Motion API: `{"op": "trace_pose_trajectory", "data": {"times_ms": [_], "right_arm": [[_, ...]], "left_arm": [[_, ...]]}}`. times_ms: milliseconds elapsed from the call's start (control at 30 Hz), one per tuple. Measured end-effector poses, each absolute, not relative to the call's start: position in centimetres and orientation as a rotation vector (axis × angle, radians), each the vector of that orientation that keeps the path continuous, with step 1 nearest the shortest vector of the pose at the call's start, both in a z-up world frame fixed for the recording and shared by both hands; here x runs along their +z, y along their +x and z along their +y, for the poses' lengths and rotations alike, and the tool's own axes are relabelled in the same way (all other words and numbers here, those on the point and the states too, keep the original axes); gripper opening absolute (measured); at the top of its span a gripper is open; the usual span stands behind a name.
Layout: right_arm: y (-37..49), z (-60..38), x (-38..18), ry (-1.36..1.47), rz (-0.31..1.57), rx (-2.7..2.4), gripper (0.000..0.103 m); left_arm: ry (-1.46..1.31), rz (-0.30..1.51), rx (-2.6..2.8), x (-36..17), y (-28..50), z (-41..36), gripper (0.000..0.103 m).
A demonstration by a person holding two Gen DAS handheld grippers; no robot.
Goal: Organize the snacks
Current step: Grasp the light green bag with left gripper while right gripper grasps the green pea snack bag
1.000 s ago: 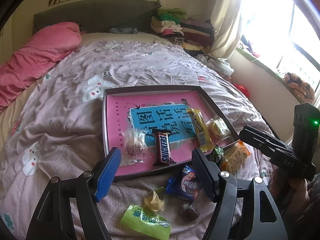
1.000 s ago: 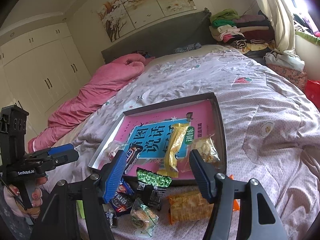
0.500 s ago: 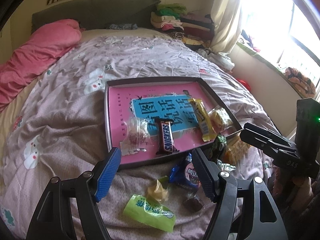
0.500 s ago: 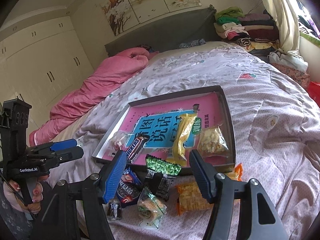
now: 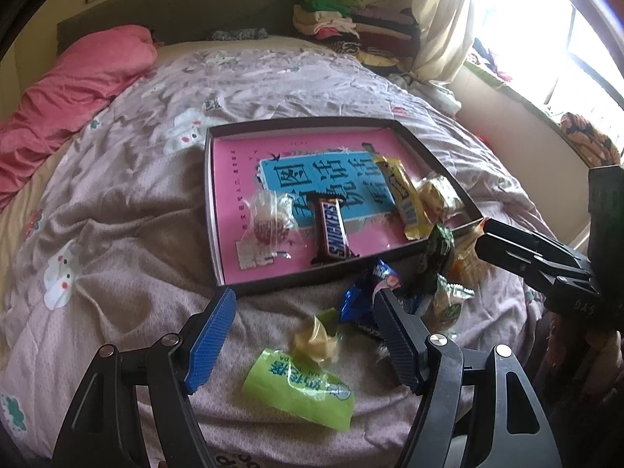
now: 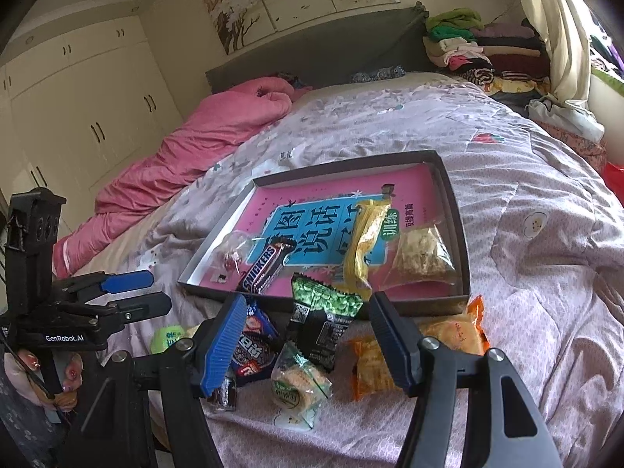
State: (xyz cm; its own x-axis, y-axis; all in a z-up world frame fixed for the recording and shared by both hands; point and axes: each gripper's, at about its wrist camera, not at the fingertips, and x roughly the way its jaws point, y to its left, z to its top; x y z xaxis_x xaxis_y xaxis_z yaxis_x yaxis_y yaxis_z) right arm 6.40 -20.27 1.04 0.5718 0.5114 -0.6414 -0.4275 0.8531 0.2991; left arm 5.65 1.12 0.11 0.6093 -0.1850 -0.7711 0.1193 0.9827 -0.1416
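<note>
A shallow dark box with a pink bottom (image 5: 218,210) (image 6: 454,210) lies on the bed. In it are a Snickers bar (image 5: 331,230) (image 6: 265,265), a yellow bar (image 5: 401,199) (image 6: 364,241), a clear candy bag (image 5: 269,222) and a clear cracker bag (image 6: 423,255). Loose snacks lie in front of the box: a light green packet (image 5: 300,388), a yellow candy (image 5: 314,339), a blue packet (image 5: 362,296) (image 6: 253,345), a green-black packet (image 6: 321,314), a small green-white pack (image 6: 298,384) and orange packs (image 6: 413,345). My left gripper (image 5: 302,339) is open above the yellow candy. My right gripper (image 6: 308,345) is open above the green-black packet.
The bed has a mauve quilt (image 5: 117,202) and a pink duvet (image 6: 187,148) at the far left. Folded clothes (image 6: 479,46) are stacked at the headboard corner. A window and curtain (image 5: 507,19) are on the right, white wardrobes (image 6: 78,97) on the left.
Both grippers have moved lower and closer to the loose snacks in front of the box. Both stay open and empty.
</note>
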Motion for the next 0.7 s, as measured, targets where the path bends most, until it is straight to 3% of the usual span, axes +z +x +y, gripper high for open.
{"op": "trace_pose_trajectory", "data": {"times_ms": [700], "right_arm": [[6.0, -19.7, -0.2, 0.112, 0.848, 0.558, 0.066]], "left_arm": [[-0.066, 0.992, -0.19, -2.3, 5.2, 0.7, 0.075]]}}
